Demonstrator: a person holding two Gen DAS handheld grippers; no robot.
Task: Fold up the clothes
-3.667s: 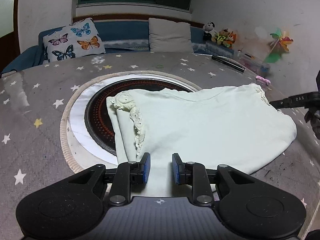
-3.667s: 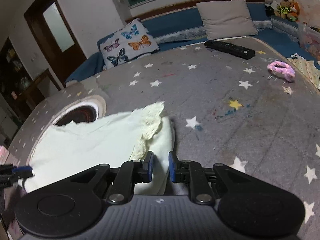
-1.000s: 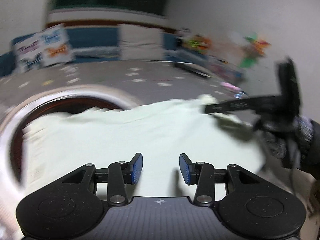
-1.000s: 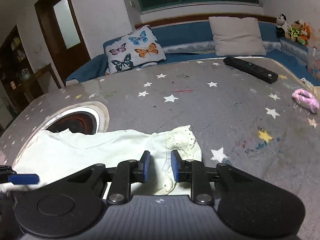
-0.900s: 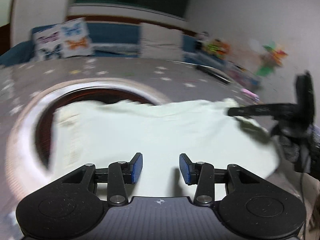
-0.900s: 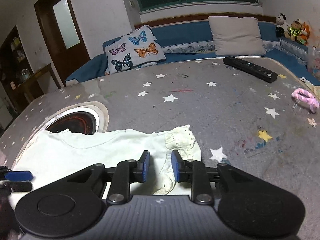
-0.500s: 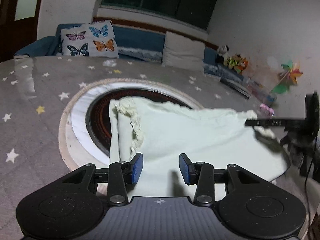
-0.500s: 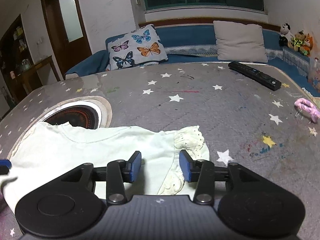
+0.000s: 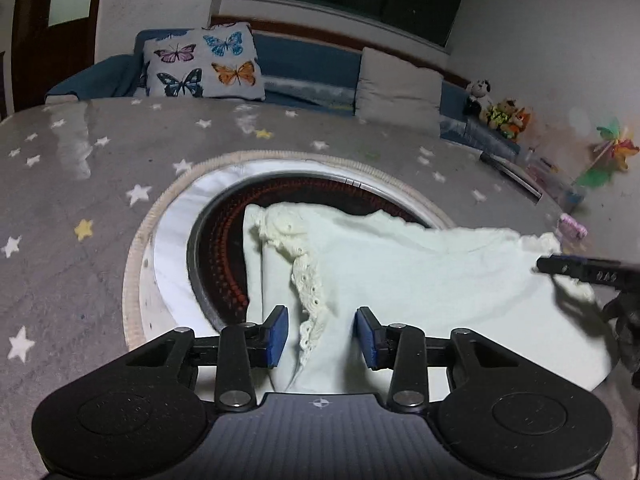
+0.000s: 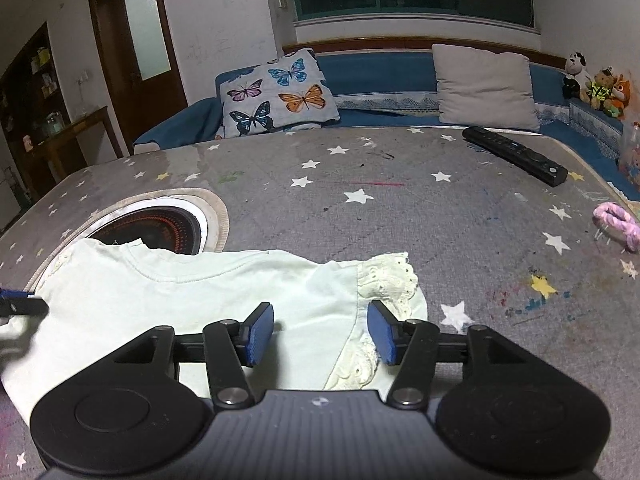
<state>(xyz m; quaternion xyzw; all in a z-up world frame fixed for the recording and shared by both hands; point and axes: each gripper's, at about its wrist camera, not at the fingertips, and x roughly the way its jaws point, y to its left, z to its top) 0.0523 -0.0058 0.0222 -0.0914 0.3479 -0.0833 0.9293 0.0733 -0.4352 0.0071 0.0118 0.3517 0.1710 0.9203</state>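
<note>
While the pale mint-green cotton top with cream lace-trimmed sleeves [image 9: 420, 280] lies flat on the grey star-printed tablecloth [image 9: 80, 184], both grippers hang just above it with nothing clamped. The garment's left part covers part of the round dark burner with red rings [image 9: 224, 248], set in a white ring with a beige braided edge.

Left gripper [image 9: 322, 336]: blue pads apart, jaws have just closed a little, still clearly parted. The folded-over lace sleeve strip [image 9: 308, 292] runs between the fingers below them; pads do not press it.

Right gripper [image 10: 322, 334]: jaws have just been opening, now stand wide. Fabric of the shoulder and the other lace sleeve [image 10: 390, 280] sits under and between the pads, not gripped. In the left wrist view the right gripper shows as a dark bar at the right edge, over the garment's far corner.

Neckline seam [image 10: 192, 276] faces the far side of the table. Sleeve on the right lies just beside a white star.

Also on the table: black remote control [image 10: 516, 156], far right; pink twisted hair tie [image 10: 616, 224], right edge. Behind: blue sofa with butterfly-print cushion [image 10: 276, 92], plain grey cushion [image 10: 484, 84], small plush toys [image 10: 596, 84].
</note>
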